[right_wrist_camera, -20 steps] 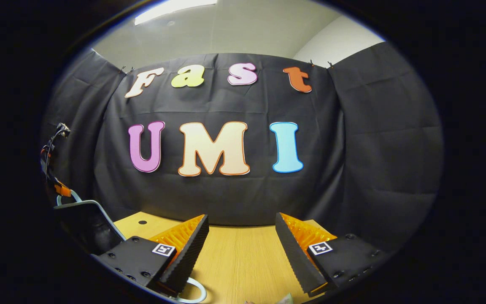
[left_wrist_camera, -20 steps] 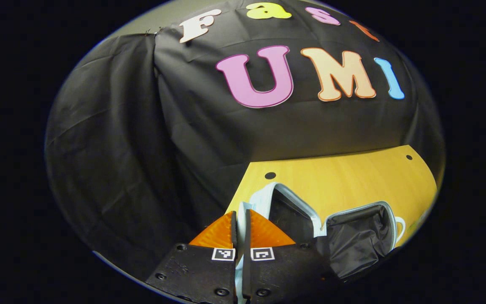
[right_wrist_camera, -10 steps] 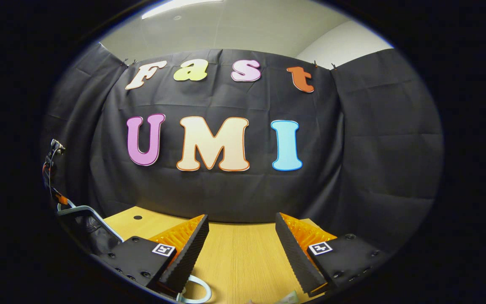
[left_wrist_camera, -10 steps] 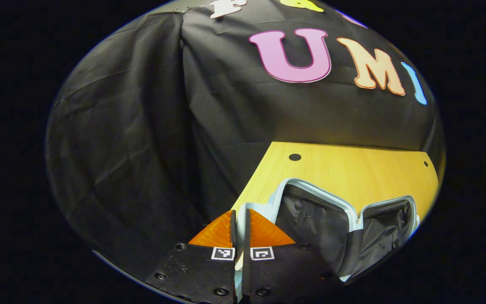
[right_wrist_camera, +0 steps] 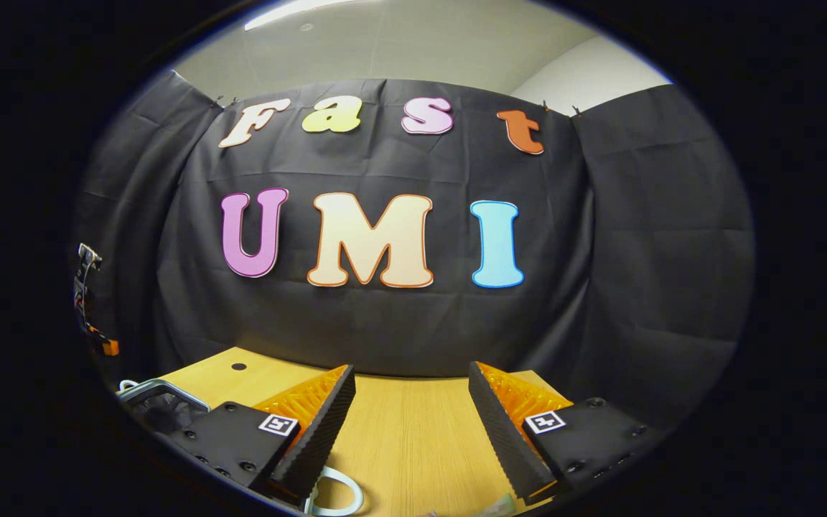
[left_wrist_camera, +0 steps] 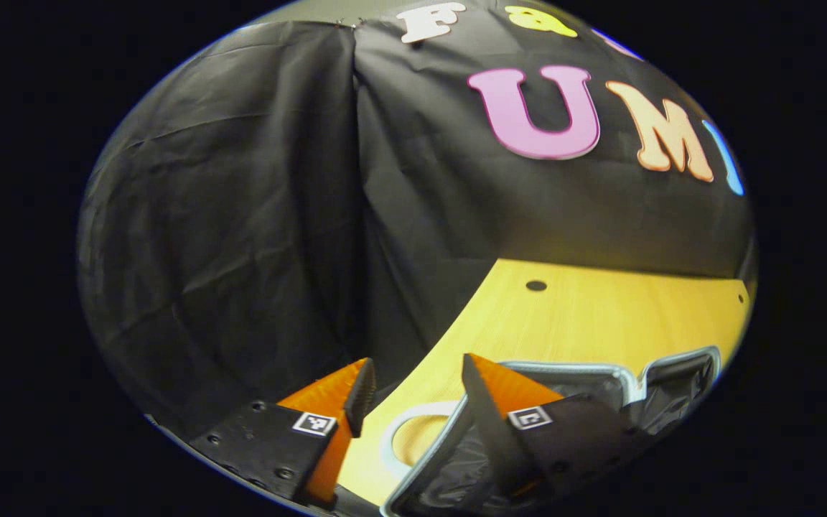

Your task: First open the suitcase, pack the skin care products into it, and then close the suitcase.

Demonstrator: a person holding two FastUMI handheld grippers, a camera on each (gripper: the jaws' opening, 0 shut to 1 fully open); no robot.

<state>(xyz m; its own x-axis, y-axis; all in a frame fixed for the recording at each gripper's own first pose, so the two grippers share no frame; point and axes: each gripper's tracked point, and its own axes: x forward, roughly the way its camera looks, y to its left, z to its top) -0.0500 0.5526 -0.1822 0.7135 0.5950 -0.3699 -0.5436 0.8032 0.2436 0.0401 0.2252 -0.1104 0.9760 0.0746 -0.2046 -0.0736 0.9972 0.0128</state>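
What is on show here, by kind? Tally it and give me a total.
Grippers: 2, the left gripper and the right gripper, both open
Suitcase: 1, lying open
Table: 1
Total: 4

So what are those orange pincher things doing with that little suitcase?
A person holds one gripper in each hand. The suitcase lies open on the wooden table, its dark lining showing. The left gripper is open just above the suitcase's edge, holding nothing. The right gripper hangs open over bare table. Nothing looks packed yet.
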